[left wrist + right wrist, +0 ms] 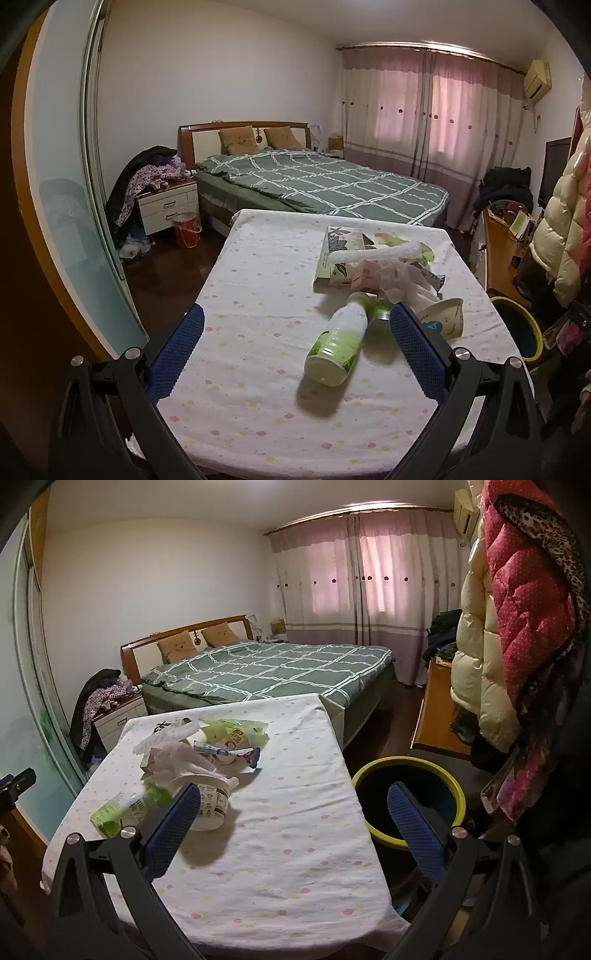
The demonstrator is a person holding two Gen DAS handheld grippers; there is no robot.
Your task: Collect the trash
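1. Left wrist view: the left gripper (295,345) has its jaws spread wide with nothing held; its blue, dimpled pads (176,354) flank the table without touching any trash.
2. Between those pads lies a green-and-white plastic bottle (338,341), on its side, cap end pointing away, smooth and round, so it would likely roll if nudged.
3. In the right wrist view the right gripper (291,827) is likewise wide apart and empty; its left pad sits in front of a white paper cup (212,806) that lies tipped over.
4. Beyond both tools the trash is heaped on the far half of the table (295,849): crumpled tissue (177,755), a flat floral carton (338,254), and a green snack wrapper (236,731), all touching or overlapping.
5. The bin (408,799), dark inside with a yellow rim, stands on the floor just beside the table's right edge.
6. Risks, as I judge them: a grip on the slick bottle could squirt it off the edge; thin tissue may slip between the pads; the loose, wrinkled dotted cloth could drag and pull the pile; a crushed cup could spill any dregs.
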